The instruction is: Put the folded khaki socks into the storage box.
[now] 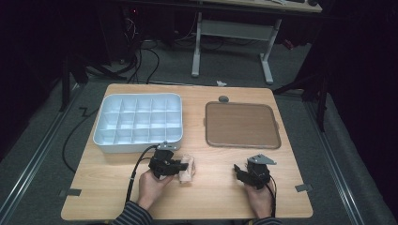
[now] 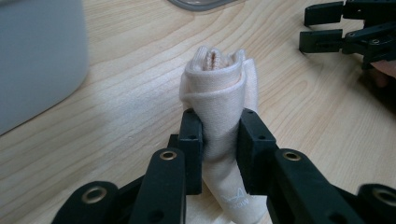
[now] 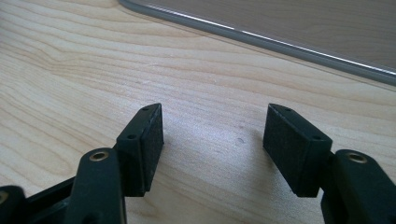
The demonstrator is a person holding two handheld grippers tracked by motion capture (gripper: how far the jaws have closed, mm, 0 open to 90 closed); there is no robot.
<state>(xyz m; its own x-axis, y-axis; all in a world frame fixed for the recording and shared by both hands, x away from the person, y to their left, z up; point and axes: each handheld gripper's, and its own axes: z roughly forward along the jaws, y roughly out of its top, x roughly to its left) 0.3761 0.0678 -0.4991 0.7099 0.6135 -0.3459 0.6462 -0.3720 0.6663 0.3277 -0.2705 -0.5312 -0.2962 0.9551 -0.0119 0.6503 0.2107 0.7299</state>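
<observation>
A rolled pale pink cloth [image 2: 219, 88] lies on the wooden table, and my left gripper [image 2: 219, 140] is shut on its near end, both pads pressing into the fabric. From above, the cloth roll [image 1: 187, 169] sits just right of the left gripper [image 1: 177, 168], below the white tray. My right gripper [image 3: 212, 140] stands open over bare wood with nothing between its pads. In the high view the right gripper [image 1: 240, 172] rests near the table's front right, its jaws pointing left toward the cloth. It also appears far off as the other gripper [image 2: 327, 28] in the left gripper view.
A white tray with several empty compartments [image 1: 138, 121] stands at the back left. A brown flat tray [image 1: 241, 124] lies at the back right, its grey rim [image 3: 261, 37] just ahead of my right gripper. A small grey disc [image 1: 223, 99] sits behind it.
</observation>
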